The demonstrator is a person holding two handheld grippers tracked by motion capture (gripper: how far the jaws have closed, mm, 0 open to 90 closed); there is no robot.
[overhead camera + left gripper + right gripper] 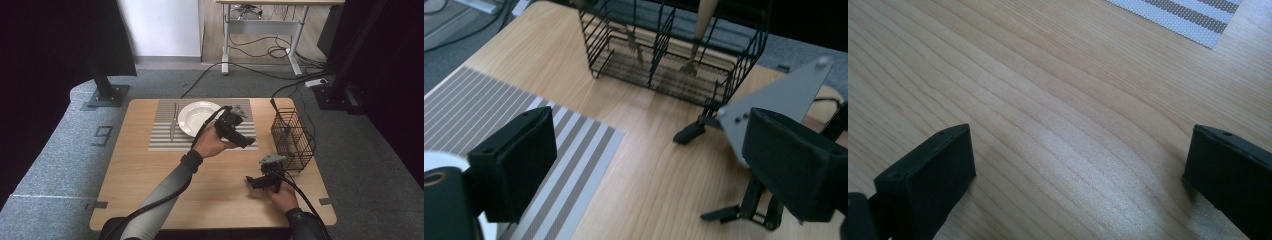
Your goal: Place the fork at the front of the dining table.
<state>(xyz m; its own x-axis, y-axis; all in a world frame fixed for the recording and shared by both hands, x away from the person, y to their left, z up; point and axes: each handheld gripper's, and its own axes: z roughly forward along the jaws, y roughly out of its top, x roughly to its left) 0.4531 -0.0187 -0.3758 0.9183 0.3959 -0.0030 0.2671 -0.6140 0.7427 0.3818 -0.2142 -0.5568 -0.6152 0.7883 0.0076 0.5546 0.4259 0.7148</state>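
On the wooden table [150, 190], seen from the high view, a striped placemat [162, 131] lies toward twelve o'clock, with a white plate [192, 120] on it and a fork [173, 126] just beside the plate at its nine o'clock. A black wire basket [294, 140] stands at the table's three o'clock edge. The left gripper [243, 139] is held above the placemat's right end, at the plate's four o'clock, pointing toward the basket; its fingers look parted and hold nothing. The right gripper [251, 181] sits low over bare wood at the basket's seven o'clock, pointing toward nine o'clock, its fingers spread and empty.

Through the left gripper view, the two black jaws stand wide apart with nothing between them. Beyond them, at twelve o'clock, the wire basket [734, 75] shows a divider and what look like utensils standing inside, one with a pale handle [705, 17]; they are too blurred to name. The placemat [469, 110] runs off toward nine o'clock, and the right gripper [706, 172] shows at three to four o'clock with its grey three-cornered plate, its thin fingertips apart.

Along the right gripper view, both jaws are wide apart over bare wood [1058, 130], gripping nothing. A corner of the placemat [1193, 15] shows at one o'clock.
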